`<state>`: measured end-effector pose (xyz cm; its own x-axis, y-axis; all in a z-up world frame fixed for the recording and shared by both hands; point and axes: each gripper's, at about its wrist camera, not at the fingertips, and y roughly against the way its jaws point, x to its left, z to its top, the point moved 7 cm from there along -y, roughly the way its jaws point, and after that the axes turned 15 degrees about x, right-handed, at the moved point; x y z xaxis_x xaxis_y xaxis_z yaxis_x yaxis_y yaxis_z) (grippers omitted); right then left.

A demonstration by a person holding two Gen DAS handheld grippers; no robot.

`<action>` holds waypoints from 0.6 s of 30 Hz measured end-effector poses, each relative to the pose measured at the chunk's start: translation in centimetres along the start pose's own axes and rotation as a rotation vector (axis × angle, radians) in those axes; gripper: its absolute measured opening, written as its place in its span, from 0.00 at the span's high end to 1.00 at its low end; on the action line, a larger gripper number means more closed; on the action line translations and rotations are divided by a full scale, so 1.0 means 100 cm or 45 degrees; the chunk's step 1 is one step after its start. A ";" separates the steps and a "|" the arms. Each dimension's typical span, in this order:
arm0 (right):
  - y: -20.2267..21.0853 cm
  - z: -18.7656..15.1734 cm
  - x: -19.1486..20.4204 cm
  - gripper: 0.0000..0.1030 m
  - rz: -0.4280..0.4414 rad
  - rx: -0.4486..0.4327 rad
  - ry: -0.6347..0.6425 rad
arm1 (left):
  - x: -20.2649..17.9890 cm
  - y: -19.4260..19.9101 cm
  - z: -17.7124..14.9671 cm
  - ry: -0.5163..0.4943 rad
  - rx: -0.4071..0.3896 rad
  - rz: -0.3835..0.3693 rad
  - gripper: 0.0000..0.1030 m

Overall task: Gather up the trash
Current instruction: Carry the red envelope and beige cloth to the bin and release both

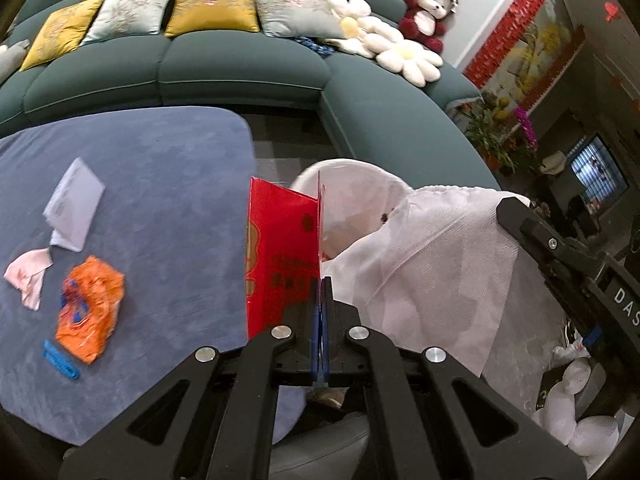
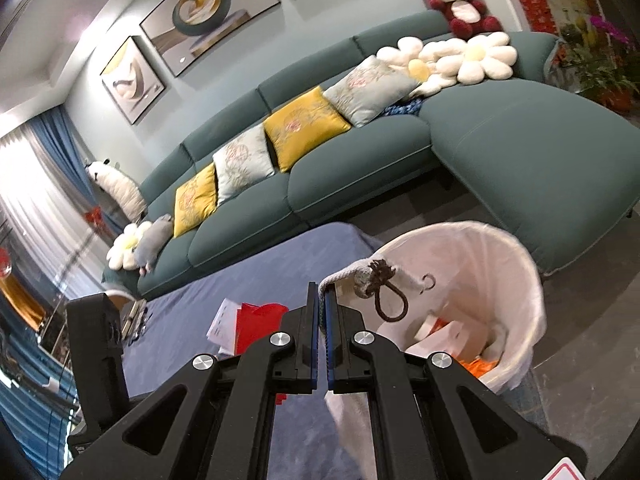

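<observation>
My left gripper [image 1: 321, 280] is shut on a red folded card packet [image 1: 280, 260], held upright at the blue table's right edge beside the white lined trash bin [image 1: 360, 192]. My right gripper [image 2: 322, 292] is shut on a white paper towel [image 2: 360, 276] with a dark stain, held at the bin's rim; the towel drapes wide in the left wrist view [image 1: 432, 256]. The bin [image 2: 516, 276] holds white and orange scraps. On the blue table [image 1: 168, 184] lie an orange wrapper [image 1: 90, 312], white paper [image 1: 74, 204], a pink scrap [image 1: 28, 276] and a blue strip [image 1: 60, 360].
A teal sectional sofa [image 2: 360, 168] with yellow and grey cushions curves behind the table and bin. Flower cushions [image 1: 384, 44] and a red plush bear [image 1: 428, 12] sit on it. Plants and a TV [image 1: 596, 172] stand at the right. White bags [image 1: 576, 412] lie on the floor.
</observation>
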<state>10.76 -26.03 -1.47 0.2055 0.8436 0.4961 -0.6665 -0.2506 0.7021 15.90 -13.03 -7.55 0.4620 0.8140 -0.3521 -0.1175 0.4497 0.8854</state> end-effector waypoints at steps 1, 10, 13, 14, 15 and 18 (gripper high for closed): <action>0.004 0.001 -0.004 0.97 -0.004 -0.009 -0.009 | -0.005 -0.003 0.003 -0.011 0.005 -0.003 1.00; 0.027 0.017 -0.040 0.97 -0.038 -0.078 -0.078 | -0.049 -0.033 0.028 -0.086 0.058 -0.055 1.00; 0.032 0.021 -0.050 0.97 -0.051 -0.092 -0.095 | -0.062 -0.045 0.033 -0.114 0.075 -0.066 1.00; 0.033 0.022 -0.054 0.97 -0.055 -0.095 -0.102 | -0.066 -0.048 0.034 -0.123 0.078 -0.069 1.00; 0.034 0.023 -0.057 0.97 -0.059 -0.098 -0.107 | -0.070 -0.051 0.036 -0.129 0.080 -0.061 1.00; 0.036 0.029 -0.064 0.97 -0.067 -0.108 -0.119 | -0.074 -0.059 0.040 -0.126 0.090 -0.064 1.00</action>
<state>9.10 -33.67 -0.62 0.3049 0.8056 0.5080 -0.7105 -0.1628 0.6846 16.67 -23.21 -8.97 0.5506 0.7494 -0.3677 -0.0313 0.4588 0.8880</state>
